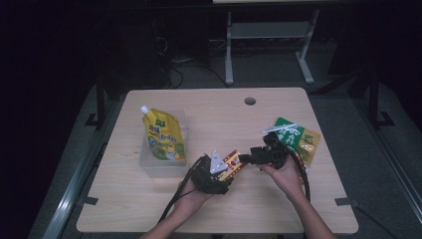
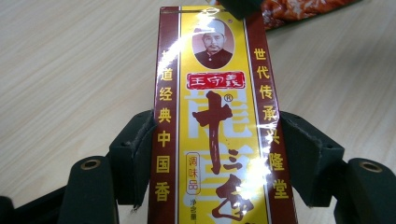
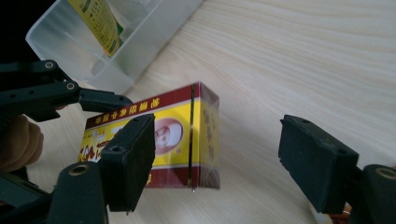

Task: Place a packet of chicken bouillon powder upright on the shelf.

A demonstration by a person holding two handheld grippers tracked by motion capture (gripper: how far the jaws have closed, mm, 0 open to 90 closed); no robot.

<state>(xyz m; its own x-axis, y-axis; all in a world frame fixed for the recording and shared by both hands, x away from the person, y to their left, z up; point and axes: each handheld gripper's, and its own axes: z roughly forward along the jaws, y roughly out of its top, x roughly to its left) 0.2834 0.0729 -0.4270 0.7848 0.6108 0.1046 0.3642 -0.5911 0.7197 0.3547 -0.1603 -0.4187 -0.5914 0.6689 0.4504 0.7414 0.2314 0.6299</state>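
1. My left gripper (image 2: 212,154) was clamped across the long sides of the spice box (image 2: 215,116), held above the table (image 1: 278,209).
2. My right gripper (image 3: 217,154) stood apart at its free end.
3. The box seemed light, stiff and glossy, so I judged the flat faces the best hold.
4. Beyond, a pouch (image 1: 162,134) stood in a clear tub (image 1: 149,167).

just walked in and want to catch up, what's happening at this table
A person works two handheld grippers over a wooden table. The left gripper is clamped on a red and yellow seasoning box. The right gripper faces the box's end with open jaws, not gripping it. A yellow pouch stands in a clear bin; green packets lie to the right.
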